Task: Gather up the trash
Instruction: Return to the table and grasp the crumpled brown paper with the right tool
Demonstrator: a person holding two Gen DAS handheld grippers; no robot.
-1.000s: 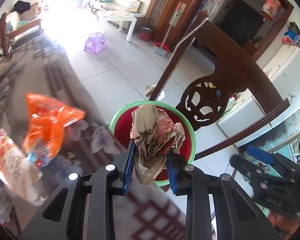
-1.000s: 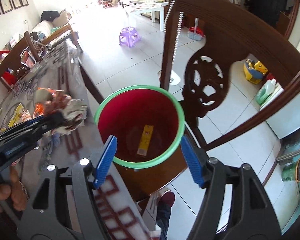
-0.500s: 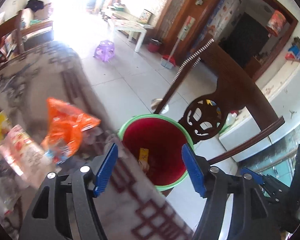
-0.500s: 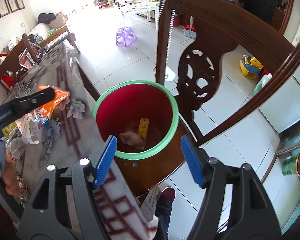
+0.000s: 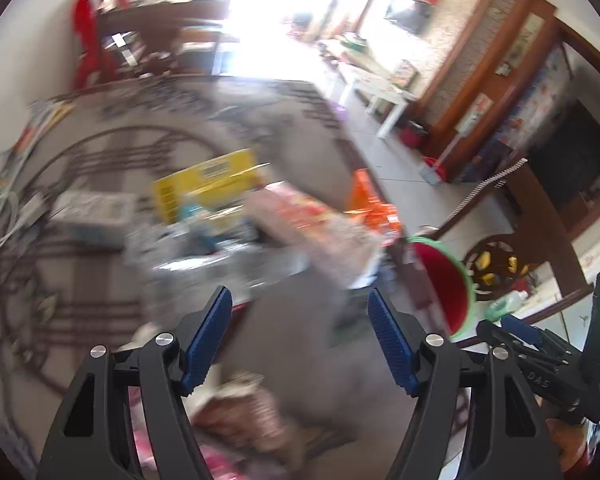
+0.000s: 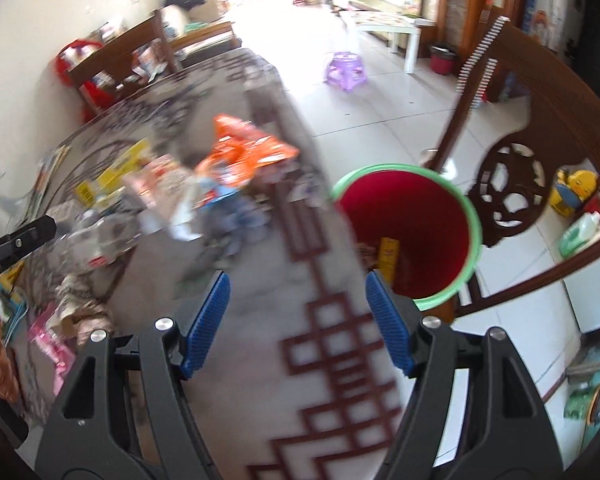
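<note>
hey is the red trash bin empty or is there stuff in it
Not empty. The right wrist view looks into the red bin, where a yellow wrapper stands against the inner wall. The table edge hides the rest of its bottom.

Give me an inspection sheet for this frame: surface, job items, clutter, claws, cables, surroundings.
Surface: grey patterned tablecloth with dark red lattice border, motion-blurred.
Job's things: red plastic bin with green rim beside the table edge, a yellow wrapper inside; crumpled orange snack bag on the table.
Clutter: flat yellow box, pink wrapper, crumpled brownish paper, and other blurred packaging I cannot identify.
Claws: left claw open, empty; right claw open, empty.
Cables: white cord at the table's left edge.
Surroundings: carved dark wooden chair behind the bin, purple plastic stool, white low table, tiled floor.
</note>
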